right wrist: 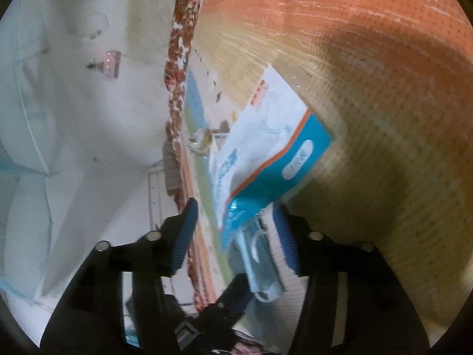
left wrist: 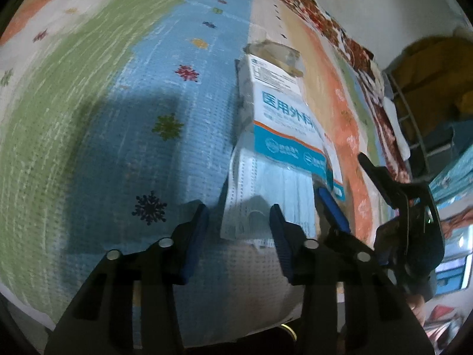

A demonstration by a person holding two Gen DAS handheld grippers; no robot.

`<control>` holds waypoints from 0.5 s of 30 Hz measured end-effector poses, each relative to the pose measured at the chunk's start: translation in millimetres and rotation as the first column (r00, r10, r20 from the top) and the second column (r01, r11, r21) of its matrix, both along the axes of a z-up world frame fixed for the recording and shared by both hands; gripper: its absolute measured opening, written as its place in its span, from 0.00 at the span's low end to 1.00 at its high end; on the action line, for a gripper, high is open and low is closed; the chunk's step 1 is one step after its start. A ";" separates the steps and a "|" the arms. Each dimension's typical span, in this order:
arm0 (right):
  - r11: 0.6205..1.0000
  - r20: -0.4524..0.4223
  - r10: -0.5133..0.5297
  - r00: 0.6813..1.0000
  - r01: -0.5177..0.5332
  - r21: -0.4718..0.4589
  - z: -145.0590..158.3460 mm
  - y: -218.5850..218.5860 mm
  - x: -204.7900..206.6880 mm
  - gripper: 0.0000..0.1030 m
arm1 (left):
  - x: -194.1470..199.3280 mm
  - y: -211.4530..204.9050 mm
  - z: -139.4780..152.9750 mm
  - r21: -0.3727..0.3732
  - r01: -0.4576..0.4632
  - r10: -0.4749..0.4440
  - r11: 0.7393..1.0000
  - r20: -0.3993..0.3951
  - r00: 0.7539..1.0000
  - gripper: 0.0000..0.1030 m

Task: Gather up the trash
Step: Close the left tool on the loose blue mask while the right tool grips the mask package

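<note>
Gripping mask packet (left wrist: 283,118), both fingers (left wrist: 279,236)

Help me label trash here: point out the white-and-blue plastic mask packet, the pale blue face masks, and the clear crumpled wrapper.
white-and-blue plastic mask packet (left wrist: 282,112): left wrist view, on its printed front.
pale blue face masks (left wrist: 278,183): left wrist view, on the pleated top mask.
clear crumpled wrapper (left wrist: 278,54): left wrist view, on its middle.
</note>
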State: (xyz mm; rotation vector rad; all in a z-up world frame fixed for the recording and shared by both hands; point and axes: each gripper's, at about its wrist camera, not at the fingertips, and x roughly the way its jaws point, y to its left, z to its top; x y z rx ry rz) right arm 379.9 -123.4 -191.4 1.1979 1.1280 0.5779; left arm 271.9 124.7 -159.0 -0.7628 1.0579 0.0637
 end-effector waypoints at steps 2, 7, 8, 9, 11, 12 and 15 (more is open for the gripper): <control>1.000 -0.002 -0.016 1.000 0.016 0.002 -1.4 -0.4 -1.8 0.52 | -2.4 3.5 -1.2 -0.008 -0.004 0.004 1.000 0.001 1.000 0.33; 0.999 -0.016 -0.039 0.999 0.039 0.017 -1.8 6.2 -7.6 0.52 | -3.5 5.4 -2.5 -0.056 -0.013 0.015 0.998 0.033 0.999 0.34; 0.999 -0.020 -0.043 0.999 0.043 0.012 -1.6 7.7 -7.6 0.52 | -1.9 1.9 -2.3 -0.057 -0.008 0.010 0.998 0.038 0.999 0.34; 0.999 -0.020 -0.048 0.999 0.048 0.013 -2.1 7.8 -6.6 0.52 | -0.2 -2.1 -2.1 -0.048 0.004 -0.002 0.999 0.041 0.999 0.33; 0.998 -0.020 -0.055 0.998 0.055 0.009 -4.8 6.4 -3.2 0.48 | 4.3 -10.9 -2.3 -0.012 0.026 -0.026 1.000 0.032 0.999 0.28; 0.998 -0.026 -0.057 0.998 0.057 0.000 -6.8 5.8 -2.1 0.41 | 5.5 -13.4 -3.4 0.009 0.032 -0.033 0.999 0.020 0.999 0.21; 0.998 -0.047 -0.069 0.996 0.069 -0.011 -17.3 2.6 1.4 0.19 | 6.6 -11.6 -6.7 0.036 0.023 -0.023 0.999 -0.008 1.000 0.07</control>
